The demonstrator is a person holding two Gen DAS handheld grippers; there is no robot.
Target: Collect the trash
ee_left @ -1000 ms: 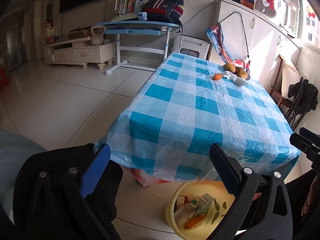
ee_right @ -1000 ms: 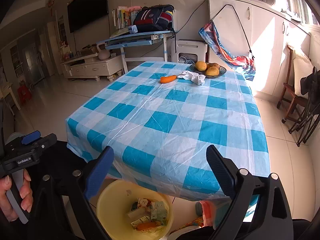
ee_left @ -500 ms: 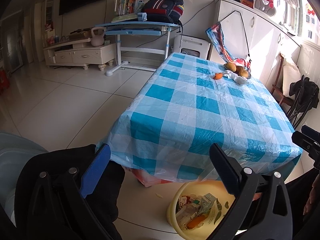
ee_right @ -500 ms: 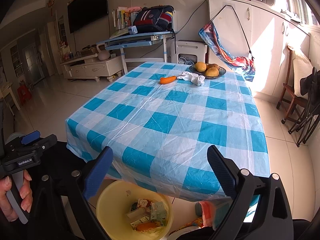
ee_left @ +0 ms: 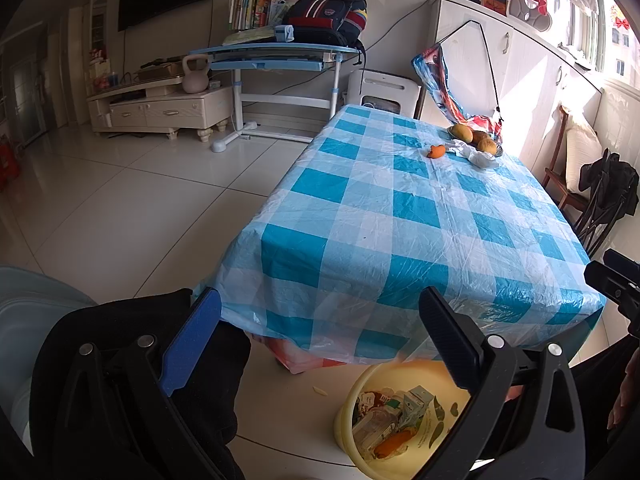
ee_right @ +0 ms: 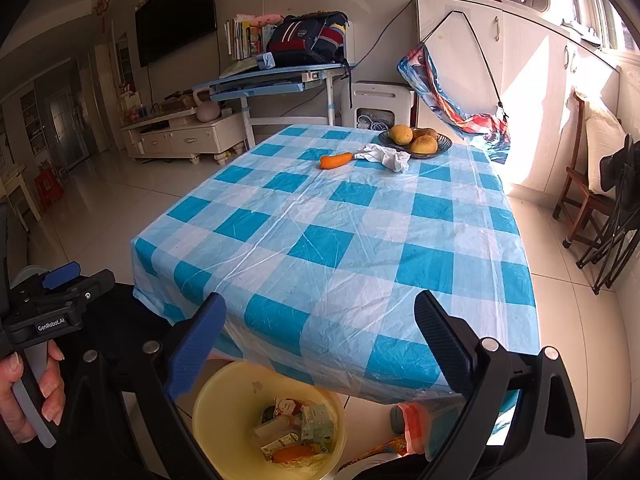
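A round yellow plastic bin stands upright on the white tile floor, just below the near edge of the surface with the blue and white checked plastic cloth. Inside the bin lie small cartons, wrappers and an orange piece, all in a loose heap at the bottom. Far across the surface, a short orange carrot piece lies on its side, and a crumpled white tissue lies just beside it, touching a dark plate of fruit.
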